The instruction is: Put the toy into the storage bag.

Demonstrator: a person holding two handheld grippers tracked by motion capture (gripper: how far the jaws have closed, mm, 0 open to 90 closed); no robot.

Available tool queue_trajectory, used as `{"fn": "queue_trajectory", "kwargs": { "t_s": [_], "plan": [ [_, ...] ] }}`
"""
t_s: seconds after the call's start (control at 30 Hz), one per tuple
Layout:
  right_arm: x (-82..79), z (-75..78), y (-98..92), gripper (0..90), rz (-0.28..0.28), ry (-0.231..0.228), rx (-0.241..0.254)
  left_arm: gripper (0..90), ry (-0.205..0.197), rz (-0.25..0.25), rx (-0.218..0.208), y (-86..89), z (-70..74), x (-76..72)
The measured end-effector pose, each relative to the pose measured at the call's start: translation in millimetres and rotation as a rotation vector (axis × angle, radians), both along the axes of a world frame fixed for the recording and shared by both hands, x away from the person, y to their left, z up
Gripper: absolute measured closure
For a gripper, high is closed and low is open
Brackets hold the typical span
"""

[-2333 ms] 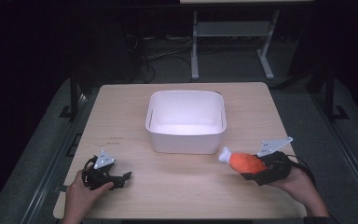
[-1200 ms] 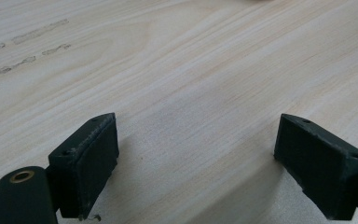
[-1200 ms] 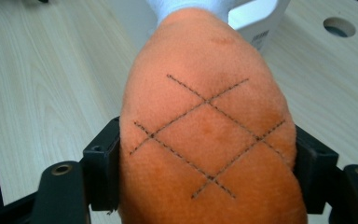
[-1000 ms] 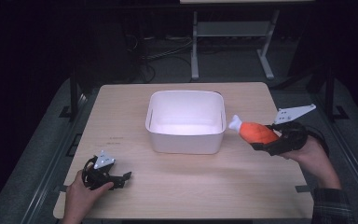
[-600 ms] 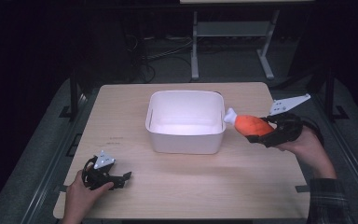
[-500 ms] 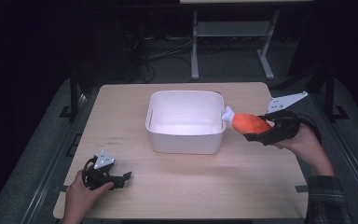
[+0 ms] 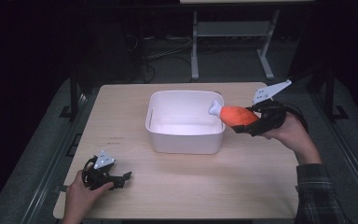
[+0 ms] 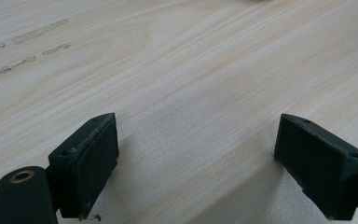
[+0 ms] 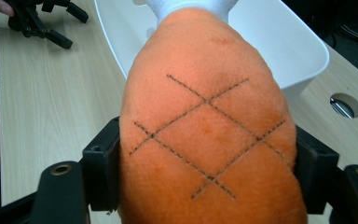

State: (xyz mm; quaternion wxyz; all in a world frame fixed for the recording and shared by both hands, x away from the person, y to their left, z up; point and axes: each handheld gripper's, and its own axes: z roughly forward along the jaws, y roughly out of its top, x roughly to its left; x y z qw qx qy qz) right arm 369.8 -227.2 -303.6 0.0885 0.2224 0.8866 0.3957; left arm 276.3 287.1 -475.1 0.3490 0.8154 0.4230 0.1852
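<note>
An orange plush drumstick [image 7: 237, 115] with a white bone end is held in the air over the right rim of the white tub [image 7: 185, 139]. My right gripper [image 7: 251, 122] is shut on it, jaws pressing both sides of the orange body [image 9: 205, 135]. The white tip reaches over the tub [image 9: 279, 42]. My left gripper [image 7: 121, 178] rests on the table near the front left corner, open, with bare wood between its pads [image 8: 88, 163].
The light wooden table [image 7: 261, 186] carries the tub at its middle. A round cable hole [image 9: 346, 104] sits in the tabletop to the right in the right gripper view. Behind the table stand a white frame and dark floor cables.
My right gripper has lifted the drumstick from the table's right front and carried it left and back, its white tip now over the tub's right rim. The left gripper stayed put.
</note>
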Motion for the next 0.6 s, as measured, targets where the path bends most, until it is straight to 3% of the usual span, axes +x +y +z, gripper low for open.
{"fn": "queue_trajectory", "kwargs": {
  "t_s": [0.6],
  "plan": [
    [23.0,11.0,46.2,26.7,0.086,0.008,-0.021,12.8,0.000,0.000,0.000,0.0,0.0,0.0]
  ]
}}
